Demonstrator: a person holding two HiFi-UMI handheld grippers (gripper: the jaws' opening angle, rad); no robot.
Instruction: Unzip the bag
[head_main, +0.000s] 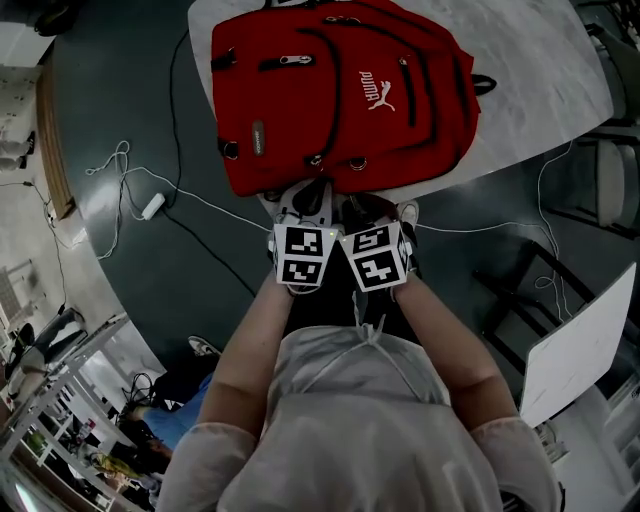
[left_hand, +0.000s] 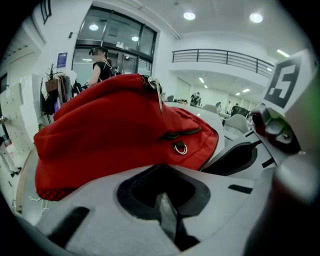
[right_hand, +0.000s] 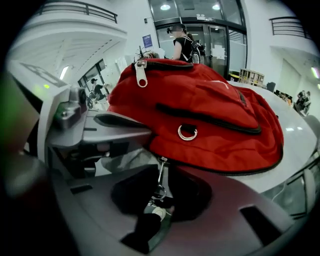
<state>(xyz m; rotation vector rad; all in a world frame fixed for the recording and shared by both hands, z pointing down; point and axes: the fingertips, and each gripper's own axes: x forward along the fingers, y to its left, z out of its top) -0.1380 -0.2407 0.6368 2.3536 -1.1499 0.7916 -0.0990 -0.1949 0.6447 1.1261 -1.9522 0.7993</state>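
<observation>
R gripper (right_hand: 158, 196) is pinching shut on zipper pull (right_hand: 160, 176) at the bag's near edge. L gripper (left_hand: 167, 202), just beside it at 9 o'clock, is sitting closed w/ nothing in it. Red bag (head_main: 340, 95) is lying flat at 12 o'clock on white table (head_main: 540, 70).

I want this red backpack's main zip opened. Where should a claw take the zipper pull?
Pinch the zipper pull at its free ring end, coming from the person's side at the backpack's near edge: it hangs there, right between the right claw's jaws.
</observation>
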